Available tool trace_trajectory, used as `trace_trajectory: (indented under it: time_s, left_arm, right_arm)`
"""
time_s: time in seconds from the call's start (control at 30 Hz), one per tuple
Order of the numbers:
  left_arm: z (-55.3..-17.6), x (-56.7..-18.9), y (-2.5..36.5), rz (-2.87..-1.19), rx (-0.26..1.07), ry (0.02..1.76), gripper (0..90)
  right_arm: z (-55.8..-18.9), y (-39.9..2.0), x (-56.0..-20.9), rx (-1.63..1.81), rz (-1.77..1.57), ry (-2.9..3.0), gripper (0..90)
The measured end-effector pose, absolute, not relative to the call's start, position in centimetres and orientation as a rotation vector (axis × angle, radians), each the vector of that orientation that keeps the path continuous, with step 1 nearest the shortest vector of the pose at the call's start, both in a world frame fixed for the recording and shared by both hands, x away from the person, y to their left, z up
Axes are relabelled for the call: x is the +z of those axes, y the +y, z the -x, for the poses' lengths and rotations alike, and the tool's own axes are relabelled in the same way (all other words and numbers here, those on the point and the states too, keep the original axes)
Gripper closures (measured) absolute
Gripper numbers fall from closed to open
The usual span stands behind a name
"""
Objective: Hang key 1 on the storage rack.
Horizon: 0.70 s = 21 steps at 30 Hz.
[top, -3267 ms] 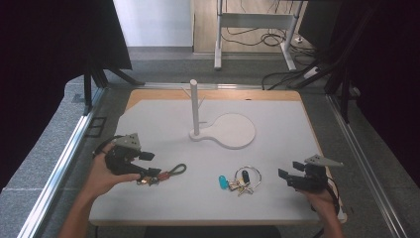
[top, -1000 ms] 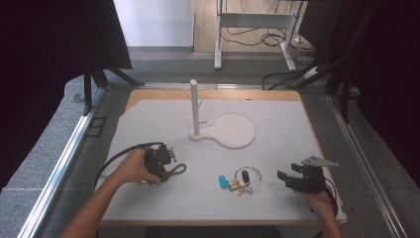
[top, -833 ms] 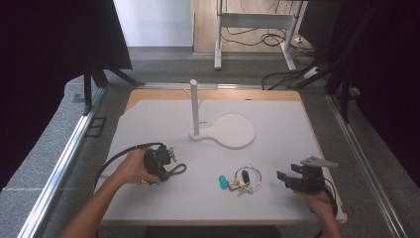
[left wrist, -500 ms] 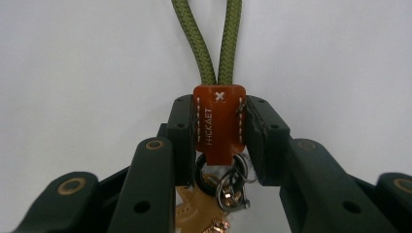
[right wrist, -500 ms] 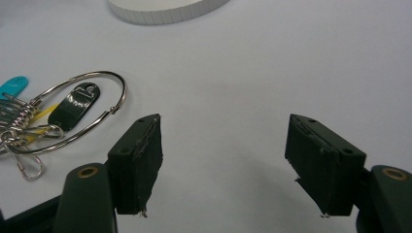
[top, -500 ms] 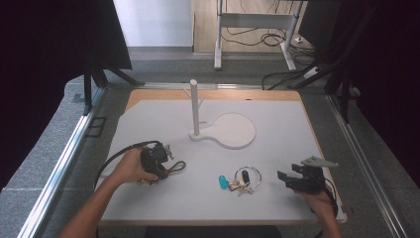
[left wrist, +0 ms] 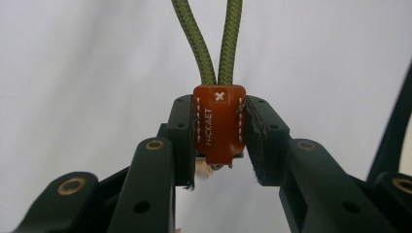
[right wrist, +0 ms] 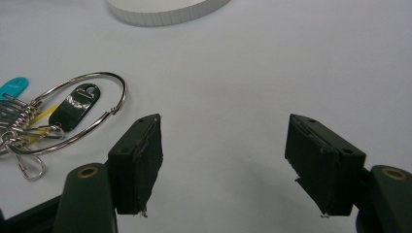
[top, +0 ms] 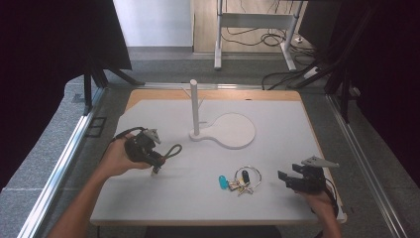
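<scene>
Left hand-held gripper [left wrist: 219, 141] clamped on brown leather tab [left wrist: 219, 121] of olive-green cord loop [top: 171, 150], at the table's [top: 277, 208] left, probably lifted for the white upright peg stand [top: 195, 106]. Metal key ring bunch [top: 241, 180] lies centre-right; right hand-held gripper [right wrist: 226, 165] wide open, empty, beside it.

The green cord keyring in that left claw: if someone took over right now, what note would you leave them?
Left gripper: shut on the keyring's leather tab, cord loop pointing toward the peg stand.
Right gripper: open, holding nothing, beside the key bunch.
Done: keyring gripped.
Left, probably: hang the loop on the stand, then deal with the key bunch.
</scene>
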<state>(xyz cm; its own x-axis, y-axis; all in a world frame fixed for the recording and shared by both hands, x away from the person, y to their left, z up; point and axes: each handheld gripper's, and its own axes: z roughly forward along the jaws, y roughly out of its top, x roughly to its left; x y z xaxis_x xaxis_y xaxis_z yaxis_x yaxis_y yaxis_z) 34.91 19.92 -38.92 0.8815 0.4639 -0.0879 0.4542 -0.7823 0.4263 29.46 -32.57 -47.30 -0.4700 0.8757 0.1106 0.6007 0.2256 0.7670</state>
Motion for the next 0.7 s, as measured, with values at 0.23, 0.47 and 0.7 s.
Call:
trace_trajectory:
  time_s: [0.23, 0.47, 0.7]
  left_arm:
    - [-35.2, -37.5, 20.1, -2.555, 0.033, 0.690, 66.8]
    - [-35.6, -36.5, 20.0, -2.532, 0.041, 0.699, 66.8]
    - [-36.3, -35.1, 20.5, -2.490, 0.070, 0.725, 66.8]
  right_arm:
    - [-29.5, -32.6, -47.4, 1.106, -1.378, 2.160, 29.6]
    - [-29.5, -32.7, -47.4, 1.110, -1.380, 2.155, 29.8]
    - [-29.5, -33.0, -47.4, 1.105, -1.392, 2.148, 29.9]
